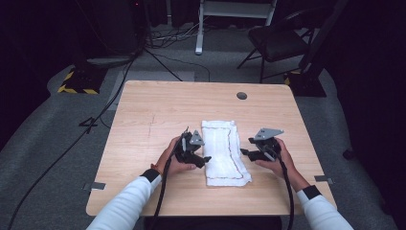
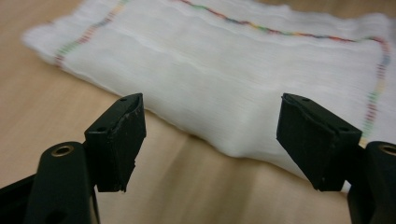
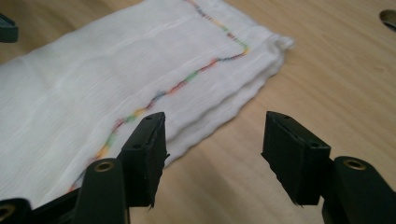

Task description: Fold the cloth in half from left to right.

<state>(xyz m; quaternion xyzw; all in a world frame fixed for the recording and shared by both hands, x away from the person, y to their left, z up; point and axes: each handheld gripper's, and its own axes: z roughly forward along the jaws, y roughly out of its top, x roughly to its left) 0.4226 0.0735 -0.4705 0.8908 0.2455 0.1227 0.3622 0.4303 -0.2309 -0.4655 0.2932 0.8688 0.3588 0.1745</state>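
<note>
A folded white cloth (image 1: pixel 224 151) with a multicoloured stitched border lies lengthwise on the wooden table (image 1: pixel 158 108), a little toward the person's side. My left gripper (image 1: pixel 203 160) sits at the cloth's left edge, open, with bare table and the cloth's fold (image 2: pixel 224 88) beyond its jaws. My right gripper (image 1: pixel 245 152) sits at the cloth's right edge, open as well; the stitched edge of the cloth (image 3: pixel 140 84) lies just beyond its left fingertip (image 3: pixel 147 154). Neither gripper holds anything.
A round grommet (image 1: pixel 242 95) is set in the table near the far right. Beyond the table stand a black chair (image 1: pixel 280 40), a white desk frame (image 1: pixel 201 28) and cables on the grey floor. A hazard-striped block (image 1: pixel 76 84) sits at the far left.
</note>
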